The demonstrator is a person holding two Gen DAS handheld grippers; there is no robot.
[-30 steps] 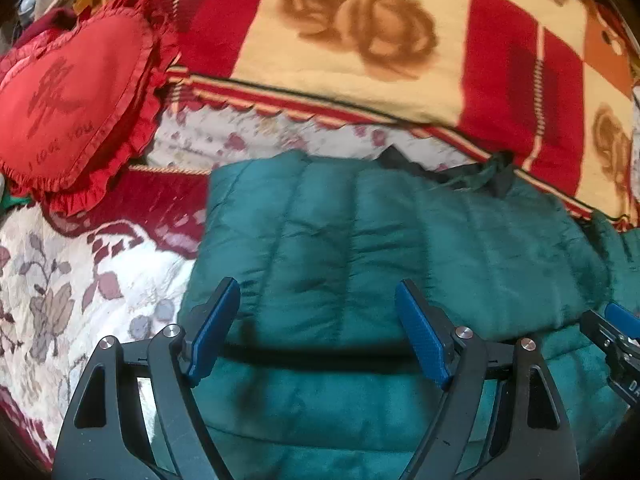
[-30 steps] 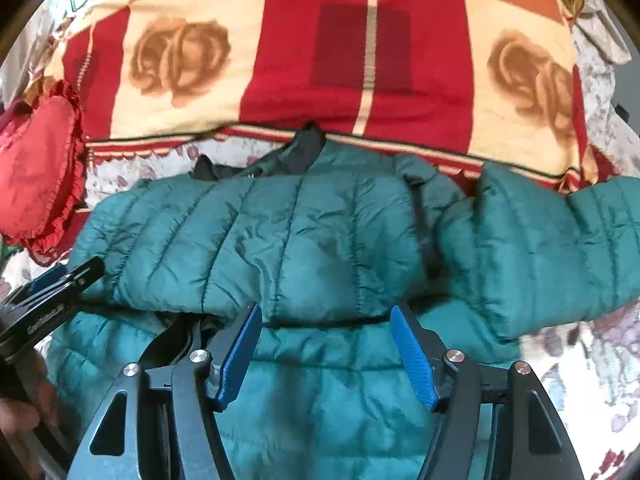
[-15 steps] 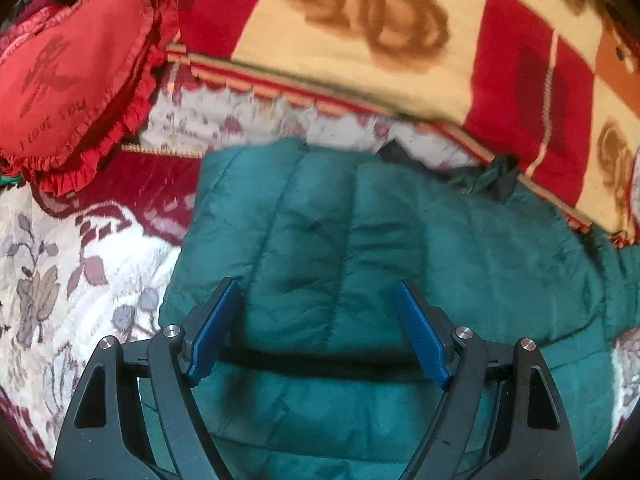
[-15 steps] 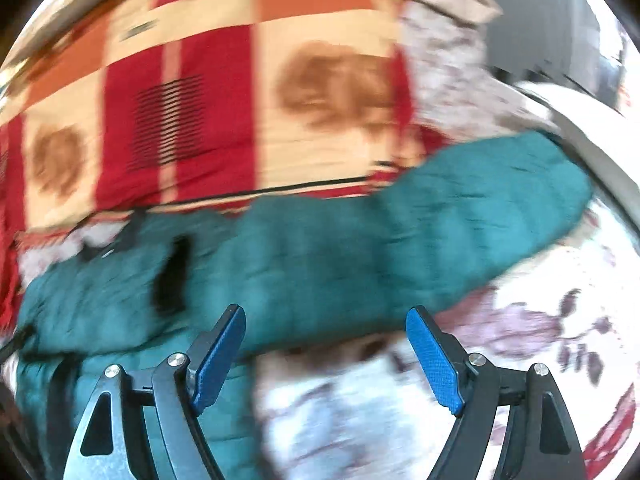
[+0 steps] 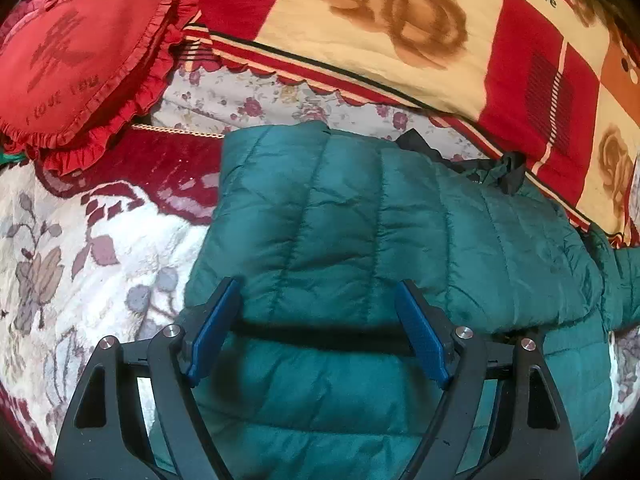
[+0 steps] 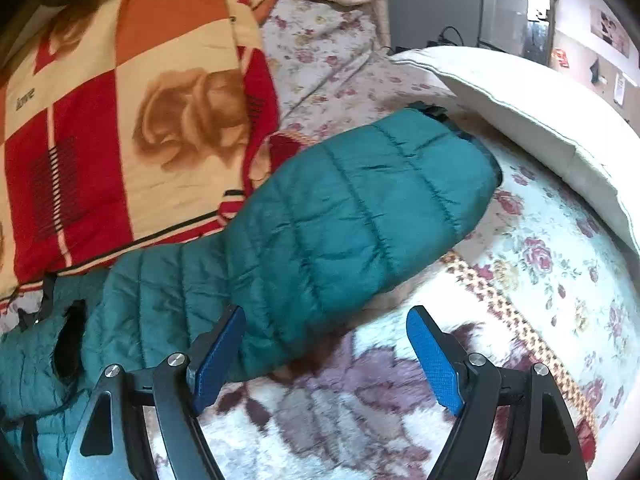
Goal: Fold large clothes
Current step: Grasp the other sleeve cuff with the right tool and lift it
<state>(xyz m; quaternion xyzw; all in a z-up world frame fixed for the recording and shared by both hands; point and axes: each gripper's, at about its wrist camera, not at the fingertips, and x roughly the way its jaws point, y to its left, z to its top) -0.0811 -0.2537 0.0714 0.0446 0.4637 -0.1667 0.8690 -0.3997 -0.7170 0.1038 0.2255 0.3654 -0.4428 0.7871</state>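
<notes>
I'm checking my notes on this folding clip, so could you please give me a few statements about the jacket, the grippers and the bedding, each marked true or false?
1. The left gripper is open over the green puffer jacket. True.
2. The right gripper is clamped on the sleeve. False: it is open, holding nothing.
3. The sleeve lies stretched out towards the white pillow. True.
4. The heart-shaped cushion is blue. False: it is red with a ruffled edge.
5. The jacket lies on a bare wooden table. False: it lies on a floral bedspread.
</notes>
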